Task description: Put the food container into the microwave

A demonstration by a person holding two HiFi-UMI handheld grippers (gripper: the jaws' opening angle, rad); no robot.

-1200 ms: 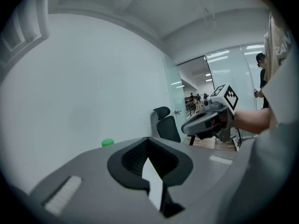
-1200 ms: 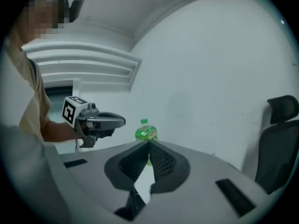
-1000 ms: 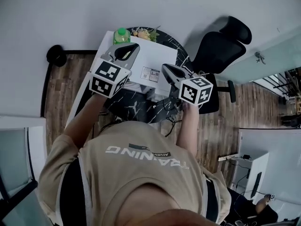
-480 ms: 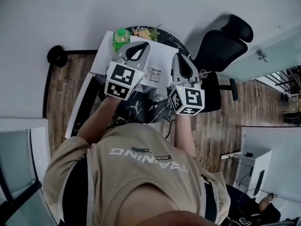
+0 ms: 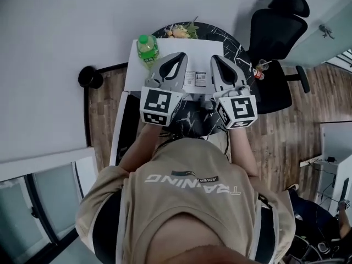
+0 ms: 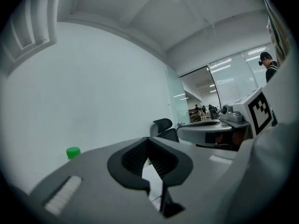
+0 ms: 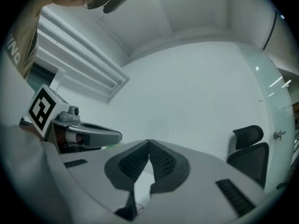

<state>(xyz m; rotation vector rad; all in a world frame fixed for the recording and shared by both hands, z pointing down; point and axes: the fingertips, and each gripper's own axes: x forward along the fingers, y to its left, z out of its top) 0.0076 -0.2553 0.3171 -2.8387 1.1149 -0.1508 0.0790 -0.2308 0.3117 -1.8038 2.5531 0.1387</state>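
Both my claws are pinched shut with nothing between the pads. The left gripper (image 5: 177,58) and right gripper (image 5: 218,59) hang side by side over the white microwave (image 5: 187,49), tips aimed at the frame's top. I judge they are only being carried there, not working. The microwave's long side runs left to right, and its door is out of sight. Beyond it, at top centre, sits what I take for the food container (image 5: 179,33), on the table outside the microwave. It is too small to read its axis or which way it faces. A green bottle (image 5: 147,47) stands at the microwave's upper left.
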